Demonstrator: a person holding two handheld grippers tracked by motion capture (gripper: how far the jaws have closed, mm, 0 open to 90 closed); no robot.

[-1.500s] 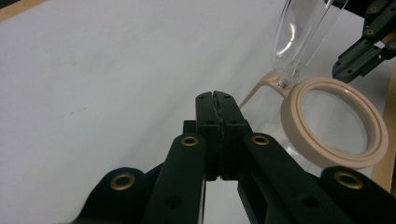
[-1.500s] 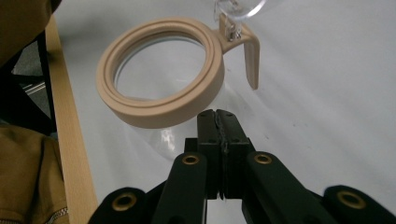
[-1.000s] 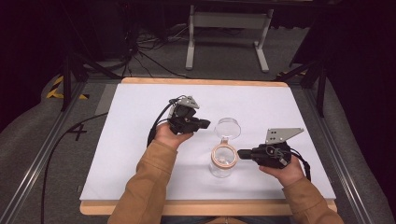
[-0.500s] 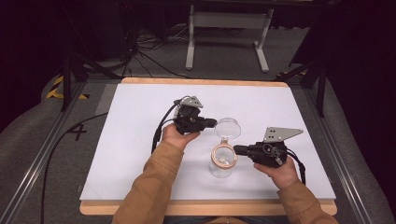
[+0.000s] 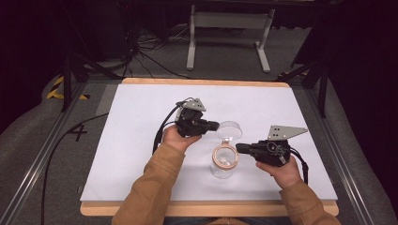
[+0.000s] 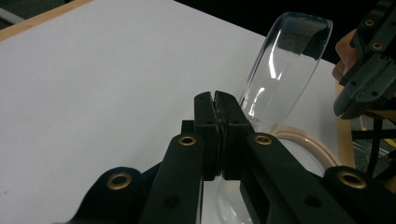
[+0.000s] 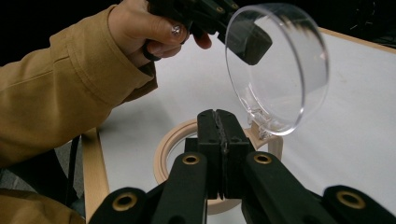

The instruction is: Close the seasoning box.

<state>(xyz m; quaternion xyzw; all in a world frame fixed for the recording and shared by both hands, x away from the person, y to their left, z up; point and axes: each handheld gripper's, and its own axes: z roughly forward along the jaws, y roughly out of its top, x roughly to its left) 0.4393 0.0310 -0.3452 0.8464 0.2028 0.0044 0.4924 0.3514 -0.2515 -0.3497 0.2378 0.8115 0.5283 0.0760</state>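
**Both grippers closed beside an open jar**

The left gripper [image 5: 212, 125] had its jaws pressed together with nothing between them, as its own view showed [image 6: 215, 100]. Its tip sat just beside the raised lid [image 5: 229, 130], at the lid's left edge; whether it touched the lid could not be told.

The right gripper [image 5: 239, 148] also had its jaws together and empty [image 7: 218, 116]. Its tip lay at the right side of the jar's rim [image 5: 225, 156]; contact could not be made out.

The jar [image 5: 223, 168] stood upright near the middle of the white table [image 5: 141, 140], between the two hands. It was clear glass with a tan rim, and looked empty. Its clear lid [image 7: 278, 65] was hinged at the far side and stood open, tilted up and back.
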